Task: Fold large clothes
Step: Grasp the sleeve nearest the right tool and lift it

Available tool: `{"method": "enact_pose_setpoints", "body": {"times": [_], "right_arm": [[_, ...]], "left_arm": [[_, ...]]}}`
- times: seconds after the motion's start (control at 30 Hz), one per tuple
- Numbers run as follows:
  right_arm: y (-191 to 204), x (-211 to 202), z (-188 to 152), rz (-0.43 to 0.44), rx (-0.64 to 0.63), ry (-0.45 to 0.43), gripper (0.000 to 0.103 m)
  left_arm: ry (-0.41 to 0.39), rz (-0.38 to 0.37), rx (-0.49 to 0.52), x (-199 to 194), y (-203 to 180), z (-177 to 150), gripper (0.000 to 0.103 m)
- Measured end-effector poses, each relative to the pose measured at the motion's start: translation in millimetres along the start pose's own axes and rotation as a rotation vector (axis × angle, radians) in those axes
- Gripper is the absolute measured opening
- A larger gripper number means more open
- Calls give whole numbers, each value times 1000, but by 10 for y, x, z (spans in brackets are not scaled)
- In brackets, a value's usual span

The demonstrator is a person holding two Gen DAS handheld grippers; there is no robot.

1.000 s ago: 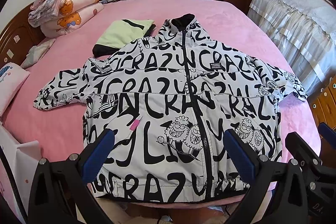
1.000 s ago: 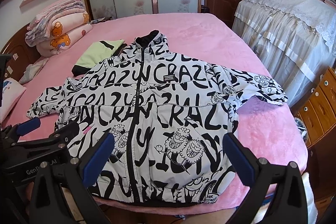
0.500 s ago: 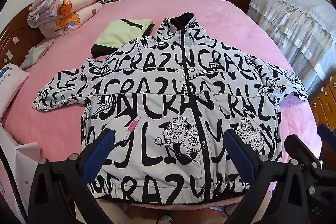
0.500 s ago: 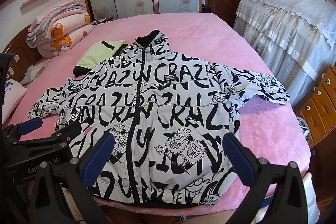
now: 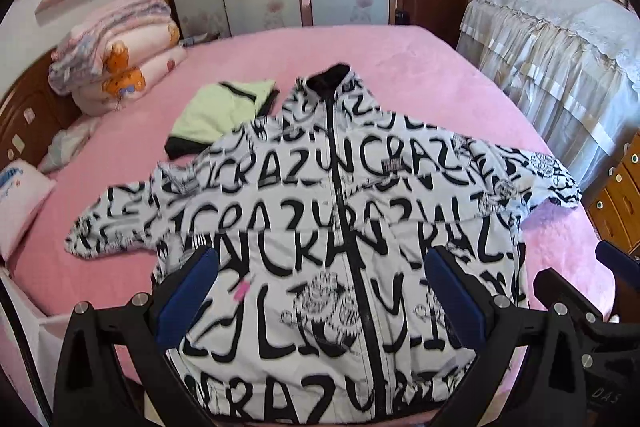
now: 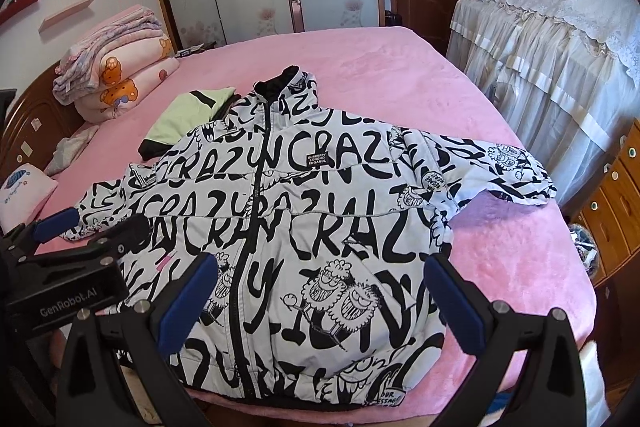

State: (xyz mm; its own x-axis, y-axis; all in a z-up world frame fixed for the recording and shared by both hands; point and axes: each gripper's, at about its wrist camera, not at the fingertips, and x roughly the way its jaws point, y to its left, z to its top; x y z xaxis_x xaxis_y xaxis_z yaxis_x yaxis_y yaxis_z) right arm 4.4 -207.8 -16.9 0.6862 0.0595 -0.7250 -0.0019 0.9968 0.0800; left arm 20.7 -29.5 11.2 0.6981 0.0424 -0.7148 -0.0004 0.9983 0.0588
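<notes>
I see the black-and-white jacket (image 5: 340,227) lying flat, zipped, on the pink bed (image 6: 400,67), sleeves out to both sides. My left gripper (image 5: 320,299) and right gripper (image 6: 320,299) hang above its hem, both spread wide, pinching nothing.

One printed jacket (image 6: 304,223) is lying at the bed's (image 6: 400,75) centre. One folded green garment (image 6: 182,115) is sitting at ten o'clock, one quilt stack (image 6: 116,67) beyond it. Two grippers, left (image 5: 320,301) and right (image 6: 320,301), are hovering at six o'clock.
</notes>
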Motion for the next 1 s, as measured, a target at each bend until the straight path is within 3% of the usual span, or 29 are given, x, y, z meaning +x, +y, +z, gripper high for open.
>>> {"method": "enact_pose_setpoints", "body": {"times": [0.17,0.4,0.67,0.83,0.9,1.0], "right_arm": [[-281,-63,174,15,15,-46,103],[-835,-132,460,-1,90,-94,103],[-1767,-100,774,-120,209,-142,103],[-2537,201,833,-154,322,-104,102],[-2785,375,822,-141,361,-76,101],[-3171,747,743,-154,433,-15,95]], "left_arm": [[-107,8,80,-101,-289,291,102],[-183,-94,163,-139,-810,794,102],[-302,-210,302,-116,-1653,1184,102],[-261,-283,271,143,-2032,1319,102],[-235,-263,253,346,-2172,1333,102],[-133,-213,245,822,-2421,1315,102]]}}
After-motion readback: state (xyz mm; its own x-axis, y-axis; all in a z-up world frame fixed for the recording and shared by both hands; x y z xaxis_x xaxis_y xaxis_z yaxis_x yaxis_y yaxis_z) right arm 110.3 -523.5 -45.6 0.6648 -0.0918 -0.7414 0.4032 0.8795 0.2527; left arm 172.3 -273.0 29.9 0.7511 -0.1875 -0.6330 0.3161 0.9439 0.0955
